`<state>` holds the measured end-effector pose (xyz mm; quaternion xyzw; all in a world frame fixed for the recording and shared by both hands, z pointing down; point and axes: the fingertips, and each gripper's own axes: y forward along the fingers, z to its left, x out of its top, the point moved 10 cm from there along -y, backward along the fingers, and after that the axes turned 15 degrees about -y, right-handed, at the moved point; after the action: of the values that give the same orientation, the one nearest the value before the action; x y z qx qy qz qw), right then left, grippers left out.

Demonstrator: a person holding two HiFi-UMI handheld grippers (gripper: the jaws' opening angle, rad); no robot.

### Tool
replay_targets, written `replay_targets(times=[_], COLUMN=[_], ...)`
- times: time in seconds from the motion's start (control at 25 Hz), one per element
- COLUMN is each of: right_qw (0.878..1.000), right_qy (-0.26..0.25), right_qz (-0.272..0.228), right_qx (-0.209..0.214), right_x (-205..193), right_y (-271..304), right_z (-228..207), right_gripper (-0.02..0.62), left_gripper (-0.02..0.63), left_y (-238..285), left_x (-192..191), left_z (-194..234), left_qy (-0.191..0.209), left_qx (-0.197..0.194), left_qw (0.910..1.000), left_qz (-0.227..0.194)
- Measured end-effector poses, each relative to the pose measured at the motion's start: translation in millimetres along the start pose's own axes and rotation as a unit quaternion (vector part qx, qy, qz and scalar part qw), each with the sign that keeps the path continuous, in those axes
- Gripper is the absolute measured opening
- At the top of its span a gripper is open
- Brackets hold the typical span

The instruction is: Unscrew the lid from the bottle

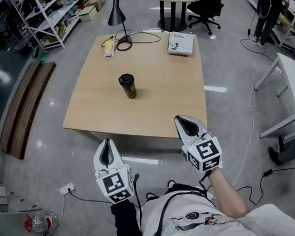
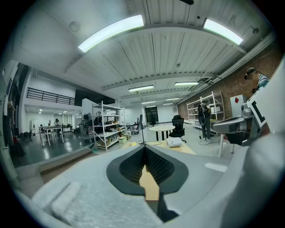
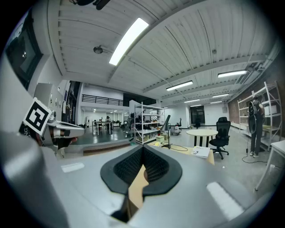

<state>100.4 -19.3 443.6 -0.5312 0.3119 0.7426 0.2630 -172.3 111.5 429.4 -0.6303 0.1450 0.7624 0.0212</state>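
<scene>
We log both tools shut, nothing held. The bottle (image 1: 128,88), lid (image 1: 126,79) on, stands upright mid-tabletop (image 1: 164,97). It is at 1 o'clock from the left tool (image 1: 106,145), 10 o'clock from the right tool (image 1: 182,121), well apart from both.

Table (image 1: 156,102) matt pale wood; bottle (image 1: 128,87) dark glossy, black lid; floor (image 1: 57,153) polished, reflective.

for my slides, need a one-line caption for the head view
Left gripper and right gripper, both shut and empty, well back from the lidded bottle standing on the wooden table.
</scene>
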Motion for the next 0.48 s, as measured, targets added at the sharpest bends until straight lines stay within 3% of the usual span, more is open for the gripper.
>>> replay_targets(times=[0.48], right_qw=[1.0], right_qy=[0.005], right_qz=[0.007], right_qx=[0.004], right_x=[-12], right_y=[0], right_z=[-6], right_gripper=[0.003], left_gripper=[0.002], left_y=[10], left_x=[-9], left_z=[-8], left_qy=[0.0], left_qx=[-0.01], left_qw=[0.9999], left_qz=[0.012])
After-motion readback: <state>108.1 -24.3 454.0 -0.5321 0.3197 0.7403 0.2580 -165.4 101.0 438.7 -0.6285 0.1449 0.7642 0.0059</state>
